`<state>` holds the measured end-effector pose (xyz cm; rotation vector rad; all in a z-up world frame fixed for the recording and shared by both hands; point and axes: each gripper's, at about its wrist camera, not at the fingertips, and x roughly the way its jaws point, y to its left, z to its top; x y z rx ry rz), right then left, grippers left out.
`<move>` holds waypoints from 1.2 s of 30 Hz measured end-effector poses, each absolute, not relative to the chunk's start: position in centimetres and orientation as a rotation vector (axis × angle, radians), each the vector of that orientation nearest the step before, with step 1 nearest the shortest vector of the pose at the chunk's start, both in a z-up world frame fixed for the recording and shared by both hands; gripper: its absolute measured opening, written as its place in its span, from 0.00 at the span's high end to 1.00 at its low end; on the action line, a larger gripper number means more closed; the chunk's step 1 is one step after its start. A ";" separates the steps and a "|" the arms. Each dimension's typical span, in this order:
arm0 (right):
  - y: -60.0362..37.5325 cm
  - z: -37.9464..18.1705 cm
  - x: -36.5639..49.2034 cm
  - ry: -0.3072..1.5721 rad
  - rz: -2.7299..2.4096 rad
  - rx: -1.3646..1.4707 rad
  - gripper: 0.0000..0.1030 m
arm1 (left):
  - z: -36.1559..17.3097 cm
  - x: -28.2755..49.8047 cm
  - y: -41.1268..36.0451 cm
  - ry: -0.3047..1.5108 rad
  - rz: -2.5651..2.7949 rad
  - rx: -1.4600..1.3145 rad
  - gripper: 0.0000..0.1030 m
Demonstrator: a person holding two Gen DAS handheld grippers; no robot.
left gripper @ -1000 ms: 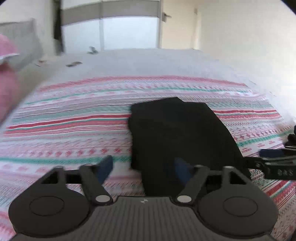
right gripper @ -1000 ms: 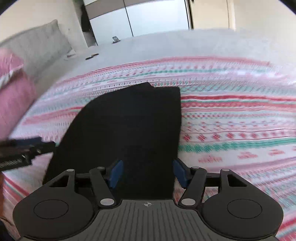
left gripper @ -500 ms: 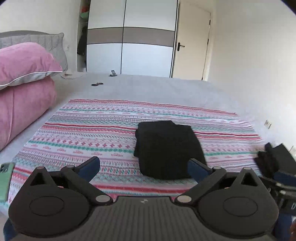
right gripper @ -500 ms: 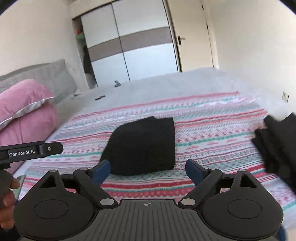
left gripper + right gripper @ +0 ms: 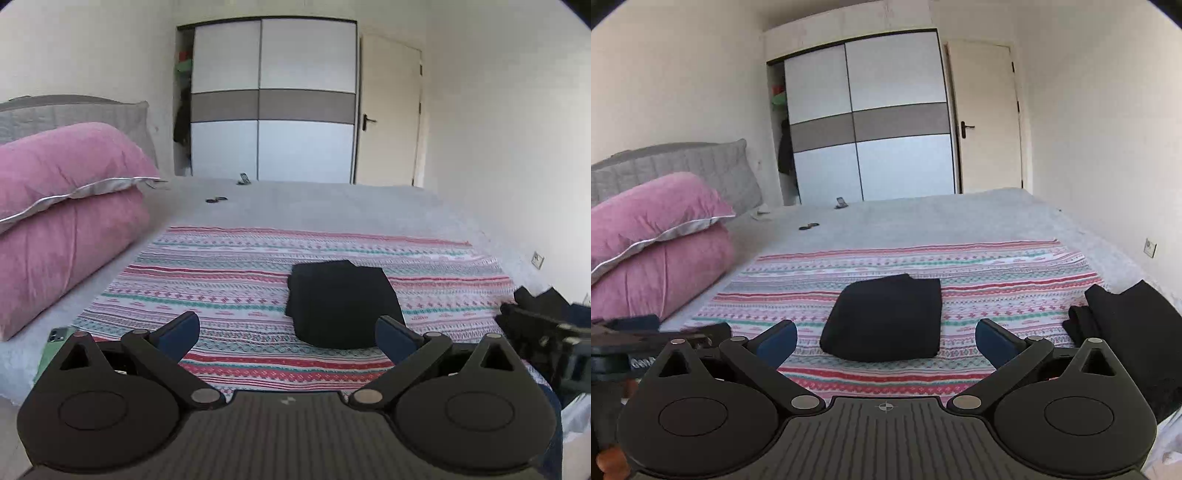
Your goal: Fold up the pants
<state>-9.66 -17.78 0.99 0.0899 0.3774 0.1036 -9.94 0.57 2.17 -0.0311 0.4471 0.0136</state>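
Flanking folded pants (image 5: 884, 317) — pink pillows (image 5: 653, 236) left, dark clothes (image 5: 1126, 325) right

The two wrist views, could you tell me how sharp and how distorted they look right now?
Left wrist view: sharp on the folded black pants; strong fisheye bends the walls; dark corners; the other gripper at the right edge is smeared. Right wrist view: equally sharp pants, same bending, wardrobe leaning; blur at the left edge.
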 end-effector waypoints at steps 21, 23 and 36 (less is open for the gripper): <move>-16.2 -0.3 -8.7 0.422 0.059 0.064 0.00 | 0.9 -8.9 1.0 0.520 -0.040 -0.034 0.08; -16.2 -0.4 -8.8 0.425 0.061 0.062 0.00 | 0.9 -9.2 0.7 0.521 -0.050 -0.024 0.08; -16.7 0.0 -9.6 0.411 0.057 0.070 0.00 | 1.6 -10.3 0.8 0.519 -0.058 0.001 0.08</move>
